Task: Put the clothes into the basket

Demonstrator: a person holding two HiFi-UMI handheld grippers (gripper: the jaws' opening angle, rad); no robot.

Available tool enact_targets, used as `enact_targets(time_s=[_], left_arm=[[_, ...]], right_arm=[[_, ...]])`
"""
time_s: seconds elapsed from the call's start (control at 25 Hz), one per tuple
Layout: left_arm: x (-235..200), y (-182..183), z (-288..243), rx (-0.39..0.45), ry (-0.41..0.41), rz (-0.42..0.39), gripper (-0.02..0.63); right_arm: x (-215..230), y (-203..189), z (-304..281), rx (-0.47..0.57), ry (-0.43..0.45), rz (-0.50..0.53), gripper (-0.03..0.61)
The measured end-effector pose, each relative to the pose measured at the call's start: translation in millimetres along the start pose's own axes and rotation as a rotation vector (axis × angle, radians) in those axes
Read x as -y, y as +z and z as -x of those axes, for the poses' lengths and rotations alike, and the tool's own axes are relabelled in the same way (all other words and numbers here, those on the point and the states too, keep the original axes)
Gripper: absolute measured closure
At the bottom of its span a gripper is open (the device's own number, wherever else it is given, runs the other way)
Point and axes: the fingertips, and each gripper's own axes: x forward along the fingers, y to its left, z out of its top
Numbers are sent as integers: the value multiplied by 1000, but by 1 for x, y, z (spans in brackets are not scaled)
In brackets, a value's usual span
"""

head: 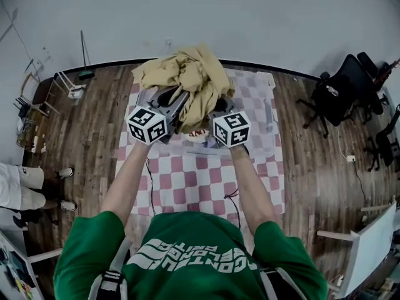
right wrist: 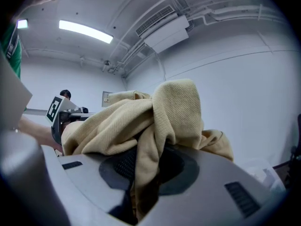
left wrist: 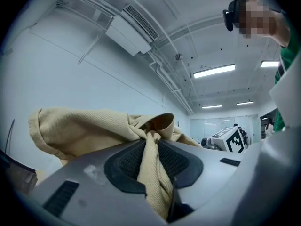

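Observation:
A crumpled tan garment (head: 187,80) hangs bunched above the far end of the checkered table, held between both grippers. My left gripper (head: 170,108) is shut on a fold of it; in the left gripper view the cloth (left wrist: 84,131) runs down between the dark pads (left wrist: 127,161) of the gripper (left wrist: 151,142). My right gripper (head: 215,111) is shut on another fold, and the cloth (right wrist: 141,121) drapes over its jaws (right wrist: 149,152). Each gripper's marker cube (left wrist: 233,139) (right wrist: 56,108) shows in the other's view. No basket shows in any view.
The table carries a pink-and-white checkered cloth (head: 187,180), with a small red-and-white item (head: 197,133) under the garment. Black office chairs (head: 340,95) stand at the right. A person's legs (head: 25,189) are at the left. A white panel (head: 369,242) is at the lower right.

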Motion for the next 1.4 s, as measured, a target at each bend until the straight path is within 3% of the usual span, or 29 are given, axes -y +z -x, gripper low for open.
enact_targets(time_s=[0.36, 0.76, 1.12, 1.4], left_arm=[[-24, -65, -31, -111, -8, 111, 549], [-57, -146, -65, -295, -43, 242, 549], [-70, -225, -78, -463, -46, 326, 549], [-74, -279, -74, -580, -70, 376, 548]], right_arm=[[35, -63, -16, -131, -16, -81, 492], [70, -145, -40, -318, -16, -196, 492], [85, -225, -48, -546, 42, -288, 492], [83, -283, -49, -726, 130, -293, 492]])
